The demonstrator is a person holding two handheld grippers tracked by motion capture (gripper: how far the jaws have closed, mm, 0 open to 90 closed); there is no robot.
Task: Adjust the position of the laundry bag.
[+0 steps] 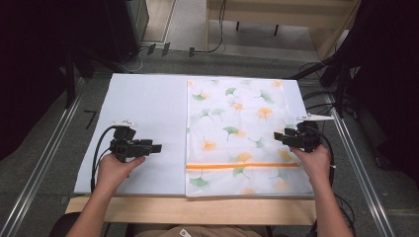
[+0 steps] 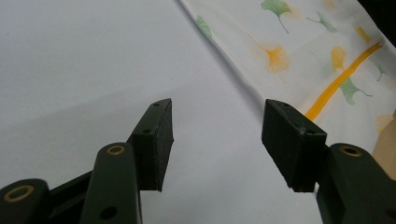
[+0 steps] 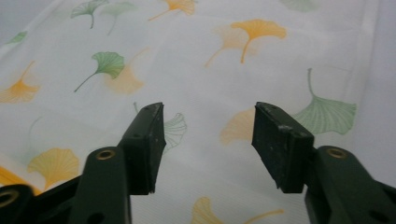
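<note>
- White mat (image 1: 143, 128) carries the leaf-print cloth (image 1: 237, 128), flat on its right half.
- Right gripper (image 1: 280, 138), jaws apart and empty, should pinch the cloth's right edge.
- Left gripper (image 1: 157, 147), also spread and empty, should reach the left edge.

Left gripper (image 2: 217, 128) sits low over the white board (image 2: 84, 65), jaws spread wide with nothing between them — bare white surface shows in the gap. Both black pads are clean; brass-coloured rivets show on the links behind them. The printed cloth (image 2: 322, 42) lies ahead and to the right of the jaws, flat, its long edge running diagonally from the top of the frame down toward the right pad. Pattern: green and orange ginkgo leaves on white, plus one orange stripe (image 2: 338, 79) — it ends just beside the right pad. Wooden tabletop edge (image 2: 386, 140) peeks in at far right.
</note>
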